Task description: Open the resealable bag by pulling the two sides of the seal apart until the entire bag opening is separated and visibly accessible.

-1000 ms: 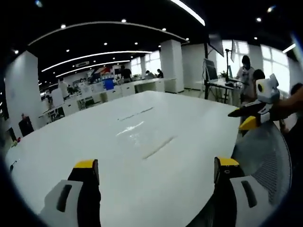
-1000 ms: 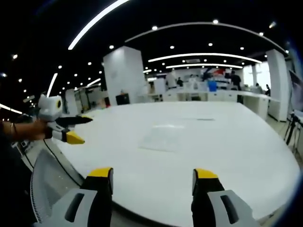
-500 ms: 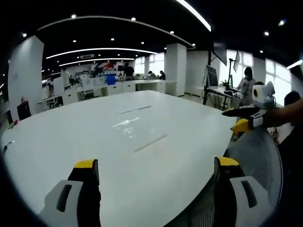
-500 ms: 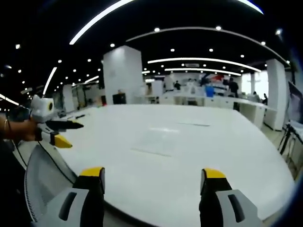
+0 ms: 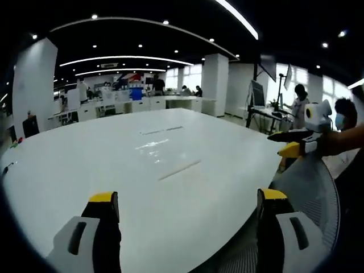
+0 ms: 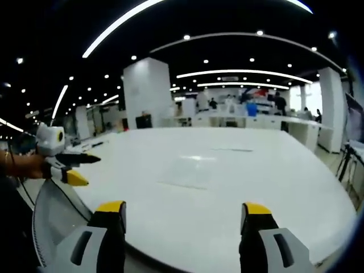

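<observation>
Clear resealable bag (image 6: 183, 169) unmoved on table (image 6: 273, 187), both claws still open

Both cameras sit low at the near edge of the large glossy white table (image 5: 114, 165), each looking forward between its own yellow-tipped jaws across the tabletop into the open office. The left gripper view faces slightly rightward, catching the right gripper (image 5: 287, 143) at its right side; the right gripper view faces slightly leftward, catching the left gripper (image 6: 79, 168) at its left. Both share the table and the flat clear plastic bag (image 6: 187, 172) lying near mid-table.
</observation>
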The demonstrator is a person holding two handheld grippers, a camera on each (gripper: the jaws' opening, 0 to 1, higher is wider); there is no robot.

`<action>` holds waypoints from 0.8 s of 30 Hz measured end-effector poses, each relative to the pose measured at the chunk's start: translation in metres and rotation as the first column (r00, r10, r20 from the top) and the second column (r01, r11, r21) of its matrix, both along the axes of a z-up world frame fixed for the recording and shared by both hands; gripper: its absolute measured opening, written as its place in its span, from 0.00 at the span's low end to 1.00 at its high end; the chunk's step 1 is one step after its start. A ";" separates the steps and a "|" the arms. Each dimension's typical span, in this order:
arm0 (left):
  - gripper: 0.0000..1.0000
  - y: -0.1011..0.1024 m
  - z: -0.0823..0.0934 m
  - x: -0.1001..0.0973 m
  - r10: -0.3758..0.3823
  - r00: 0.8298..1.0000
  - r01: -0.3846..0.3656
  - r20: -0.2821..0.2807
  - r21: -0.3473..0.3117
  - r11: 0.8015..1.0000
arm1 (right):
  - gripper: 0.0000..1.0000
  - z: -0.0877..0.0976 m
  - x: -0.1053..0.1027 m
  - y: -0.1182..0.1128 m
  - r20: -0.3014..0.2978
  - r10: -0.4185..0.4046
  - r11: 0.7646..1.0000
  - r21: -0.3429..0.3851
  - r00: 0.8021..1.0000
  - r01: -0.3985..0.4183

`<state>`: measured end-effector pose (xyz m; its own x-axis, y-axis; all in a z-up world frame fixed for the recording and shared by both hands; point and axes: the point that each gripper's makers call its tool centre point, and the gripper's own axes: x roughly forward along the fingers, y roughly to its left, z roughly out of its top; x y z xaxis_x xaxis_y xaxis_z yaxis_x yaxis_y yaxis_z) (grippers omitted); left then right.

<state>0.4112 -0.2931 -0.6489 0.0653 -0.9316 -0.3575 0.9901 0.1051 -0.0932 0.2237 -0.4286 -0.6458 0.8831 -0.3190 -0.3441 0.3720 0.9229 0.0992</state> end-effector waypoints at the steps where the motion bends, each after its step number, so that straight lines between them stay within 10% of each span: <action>1: 0.99 0.000 0.000 0.000 -0.002 1.000 0.002 -0.002 0.001 1.000 | 0.81 0.000 0.000 0.000 0.000 0.000 1.000 0.003 1.000 0.000; 24: 0.99 0.000 -0.006 0.002 0.010 1.000 -0.010 -0.003 0.031 0.999 | 0.80 -0.005 0.000 0.003 -0.021 0.012 1.000 0.023 1.000 -0.012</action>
